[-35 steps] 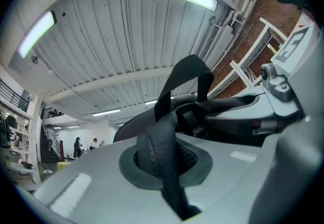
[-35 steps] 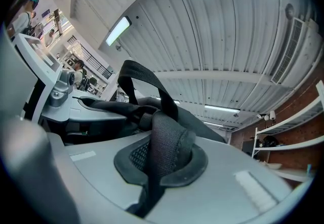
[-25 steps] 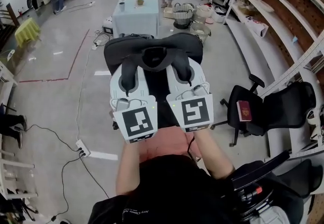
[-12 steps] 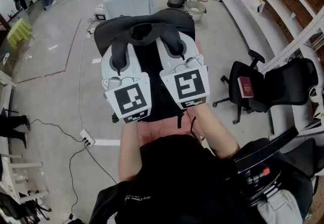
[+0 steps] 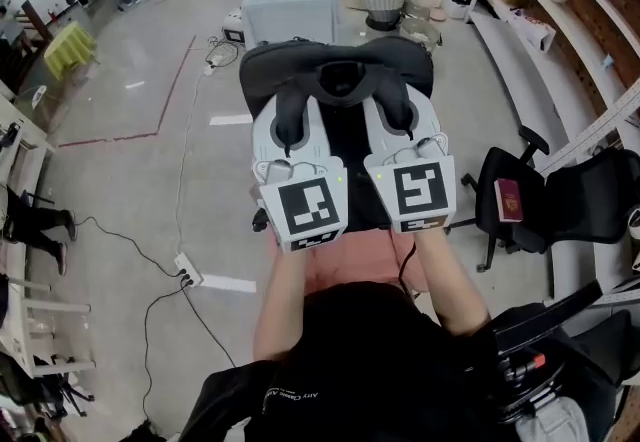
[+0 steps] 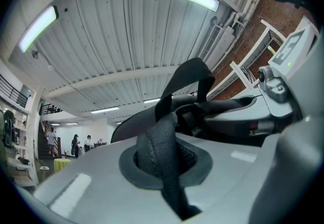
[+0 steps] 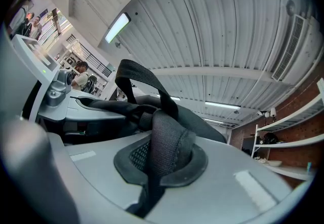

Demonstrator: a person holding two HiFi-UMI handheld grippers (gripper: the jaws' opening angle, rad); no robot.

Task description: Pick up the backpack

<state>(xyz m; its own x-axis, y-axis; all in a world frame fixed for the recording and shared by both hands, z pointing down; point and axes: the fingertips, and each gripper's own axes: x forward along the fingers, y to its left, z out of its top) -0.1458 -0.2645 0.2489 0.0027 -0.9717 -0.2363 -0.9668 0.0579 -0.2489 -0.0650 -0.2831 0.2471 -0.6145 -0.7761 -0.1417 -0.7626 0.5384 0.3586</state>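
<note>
Backpack (image 5: 280, 65), shifted right in view, looks black, mesh-strapped, seemingly limp.

No legible text; small white print (image 5: 298, 395) on black shirt (image 5: 385, 350) unreadable.

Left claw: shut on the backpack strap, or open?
Shut. The left gripper view shows the left claw pinching the black mesh strap tight between its jaws, with no gap.
</note>
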